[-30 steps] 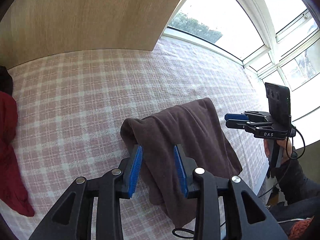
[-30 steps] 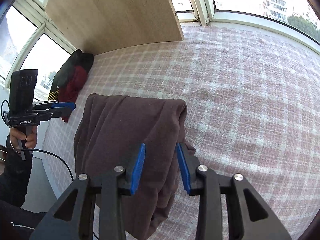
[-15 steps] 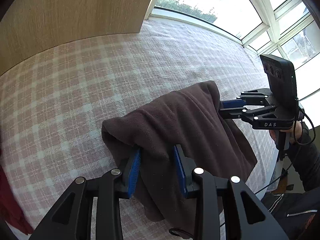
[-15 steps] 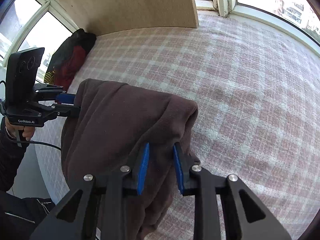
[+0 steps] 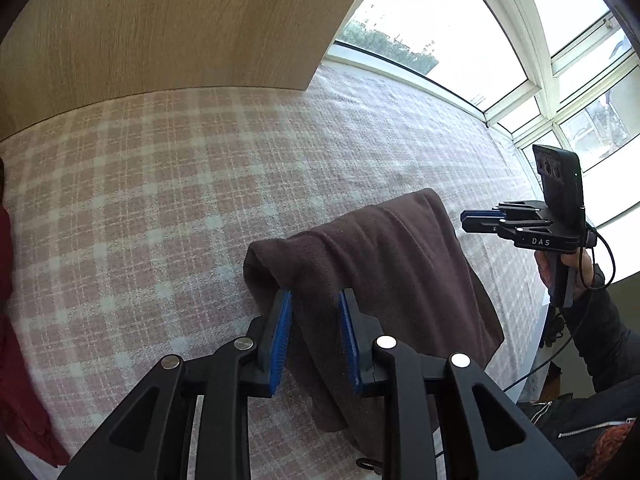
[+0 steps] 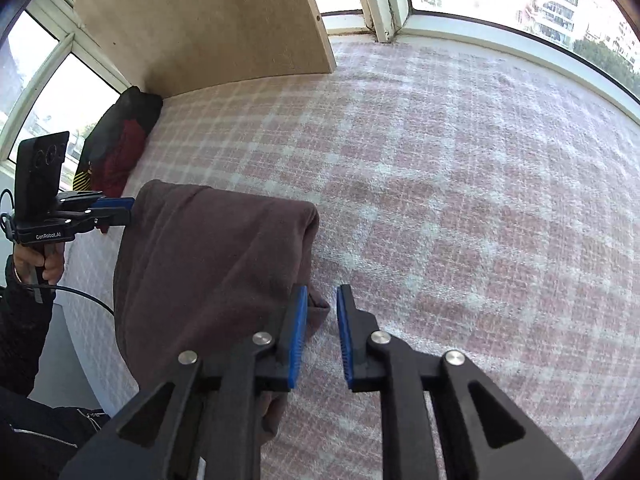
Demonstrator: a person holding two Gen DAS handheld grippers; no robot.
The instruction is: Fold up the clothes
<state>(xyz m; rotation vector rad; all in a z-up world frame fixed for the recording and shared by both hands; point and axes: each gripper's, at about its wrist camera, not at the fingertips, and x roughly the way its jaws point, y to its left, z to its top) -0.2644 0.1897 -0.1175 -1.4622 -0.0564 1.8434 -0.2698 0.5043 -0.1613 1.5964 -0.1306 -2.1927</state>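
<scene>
A dark brown garment (image 5: 380,264) (image 6: 208,248) lies folded on the pink checked bed cover (image 5: 160,200) (image 6: 460,200). My left gripper (image 5: 314,320) (image 6: 130,208) is shut on its left end: cloth fills the gap between the blue pads and drapes over one fingertip. My right gripper (image 6: 322,320) (image 5: 466,220) is at the garment's other end, and its jaws are opening. A small fold of the cloth's corner shows between them beside the left pad, with a gap to the right pad. In the left wrist view its tips stand just off the garment's edge.
A pile of red and dark clothes (image 6: 116,156) (image 5: 12,360) sits at the bed's far left end. A wooden board (image 5: 160,28) (image 6: 208,28) stands behind the bed, with windows (image 5: 440,32) beside it. A person's hands (image 5: 560,272) (image 6: 28,260) hold the gripper handles at the bed's front edge.
The right gripper pinched the garment's corner half a second ago; its jaws have since widened and the cloth has slipped free of the right pad. The left gripper keeps its hold.
</scene>
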